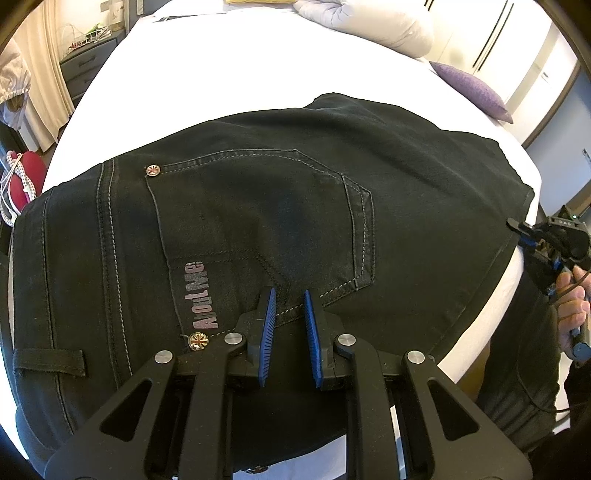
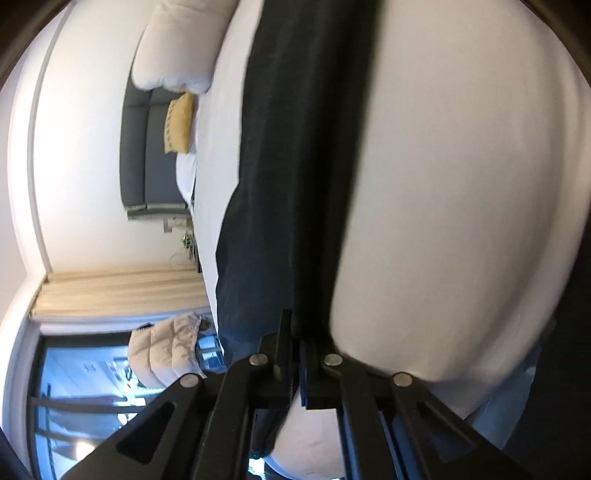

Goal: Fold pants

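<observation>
A bed (image 1: 229, 74) covered with a white sheet fills most of both views, and the pants (image 1: 258, 221) are spread across it near its edge. In the left wrist view the seat of the dark denim is seen, with a back pocket (image 1: 266, 218) outlined in pale stitching, a lettered print (image 1: 199, 295) beside it and two metal rivets, one at the pocket's far corner (image 1: 152, 170) and one close to the linkage (image 1: 198, 340).

The left hand-held gripper (image 1: 289, 314) is held over the pocket's near edge, pointed steeply downward. Its blue pads (image 1: 266, 332) are set with a narrow gap between them; dark cloth is seen behind that gap, but whether any is pinched cannot be told.

At the right edge of that view the right hand-held gripper (image 1: 517, 226) is seen beside the bed's edge, held by a hand (image 1: 572, 306), just off the pants' far end.

In the right wrist view, which is rolled sideways and blurred, a long dark pants leg (image 2: 295, 166) runs straight away from the right hand-held gripper (image 2: 295, 343) across the sheet. Its jaws are clenched together, and the leg's near end appears to be caught between them.

Pillows (image 1: 369, 22) and a purple cushion (image 1: 472, 88) lie at the bed's far side.
</observation>
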A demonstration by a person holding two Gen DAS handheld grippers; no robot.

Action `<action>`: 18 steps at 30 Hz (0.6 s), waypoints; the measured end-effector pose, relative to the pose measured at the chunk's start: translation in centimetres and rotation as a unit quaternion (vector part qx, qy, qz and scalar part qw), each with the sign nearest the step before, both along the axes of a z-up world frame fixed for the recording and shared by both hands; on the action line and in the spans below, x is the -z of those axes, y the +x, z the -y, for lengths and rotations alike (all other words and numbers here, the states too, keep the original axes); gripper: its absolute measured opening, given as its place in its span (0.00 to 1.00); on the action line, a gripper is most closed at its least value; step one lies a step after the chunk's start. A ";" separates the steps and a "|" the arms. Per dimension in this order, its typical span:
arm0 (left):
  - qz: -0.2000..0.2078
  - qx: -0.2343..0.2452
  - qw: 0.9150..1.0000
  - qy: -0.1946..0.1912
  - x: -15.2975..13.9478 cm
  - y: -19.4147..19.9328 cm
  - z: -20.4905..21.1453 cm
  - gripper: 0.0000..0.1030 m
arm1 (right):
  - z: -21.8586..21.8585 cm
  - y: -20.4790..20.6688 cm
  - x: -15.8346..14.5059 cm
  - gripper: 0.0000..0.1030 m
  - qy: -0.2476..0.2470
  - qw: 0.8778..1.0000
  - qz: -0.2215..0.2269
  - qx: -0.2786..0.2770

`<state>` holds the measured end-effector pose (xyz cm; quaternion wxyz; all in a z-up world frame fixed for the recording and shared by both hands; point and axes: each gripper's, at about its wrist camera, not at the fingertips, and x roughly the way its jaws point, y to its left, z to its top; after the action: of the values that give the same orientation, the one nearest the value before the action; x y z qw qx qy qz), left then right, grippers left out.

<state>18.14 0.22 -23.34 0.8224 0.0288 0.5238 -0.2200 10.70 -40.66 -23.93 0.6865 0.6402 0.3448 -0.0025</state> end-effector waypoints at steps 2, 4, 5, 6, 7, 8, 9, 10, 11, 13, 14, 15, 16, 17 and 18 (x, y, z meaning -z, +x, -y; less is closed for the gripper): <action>0.001 -0.001 1.000 0.000 0.0 0.0 0.0 0.15 | 1.5 -0.3 0.0 0.05 0.002 1.000 0.008 0.028; 0.002 0.000 1.000 0.003 0.0 -0.1 0.0 0.15 | 3.3 -0.2 0.0 0.05 -0.003 0.999 0.010 0.051; 0.002 0.000 1.000 0.004 0.0 -0.1 0.1 0.15 | 4.2 -0.2 0.0 0.04 -0.002 0.998 0.008 0.061; 0.001 0.000 1.000 0.003 0.0 -0.1 0.1 0.15 | 4.6 -0.2 0.2 0.01 0.003 0.998 0.006 0.064; 0.001 -0.001 1.000 0.003 0.0 -0.1 0.1 0.15 | 5.0 -0.1 0.5 0.01 0.011 0.998 0.003 0.063; 0.000 -0.001 1.000 0.003 0.0 -0.1 0.1 0.16 | 5.0 -0.3 0.5 0.00 0.006 0.998 -0.004 0.060; -0.001 -0.004 1.000 0.003 -0.1 -0.1 0.1 0.16 | 4.9 -0.3 0.3 0.00 -0.006 0.998 -0.008 0.058; -0.004 -0.006 1.000 0.005 -0.2 0.0 0.2 0.16 | 4.7 -0.5 0.0 0.00 -0.020 0.998 -0.011 0.055; -0.006 -0.007 1.000 0.013 -0.5 0.1 0.4 0.16 | 4.6 -0.9 0.1 0.00 -0.017 0.998 -0.011 0.060; 0.002 0.000 0.999 0.034 -2.0 0.2 1.5 0.16 | 4.8 -1.2 0.6 0.00 -0.001 0.998 -0.005 0.063; 0.016 0.014 1.000 0.016 -3.6 0.4 2.5 0.16 | 4.9 -0.9 0.6 0.00 -0.002 0.998 0.000 0.055; 0.023 0.024 0.999 0.003 -4.5 0.8 3.3 0.16 | 4.8 -0.6 0.4 0.00 -0.007 0.999 0.003 0.050; 0.032 0.045 0.998 -0.010 -5.7 1.5 5.1 0.16 | 4.8 -0.4 0.2 0.00 -0.013 0.999 0.006 0.045; 0.038 0.067 0.997 -0.016 -6.3 2.3 6.9 0.16 | 4.8 -0.3 0.0 0.02 -0.014 0.999 0.005 0.043; 0.039 0.086 0.995 -0.017 -6.4 3.0 8.6 0.16 | 4.9 -0.2 -0.1 0.06 -0.010 0.999 0.007 0.043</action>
<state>21.19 -8.33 -16.98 0.8204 0.0683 0.4831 -0.2980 10.48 -45.54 -23.79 0.6948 0.6472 0.3121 -0.0312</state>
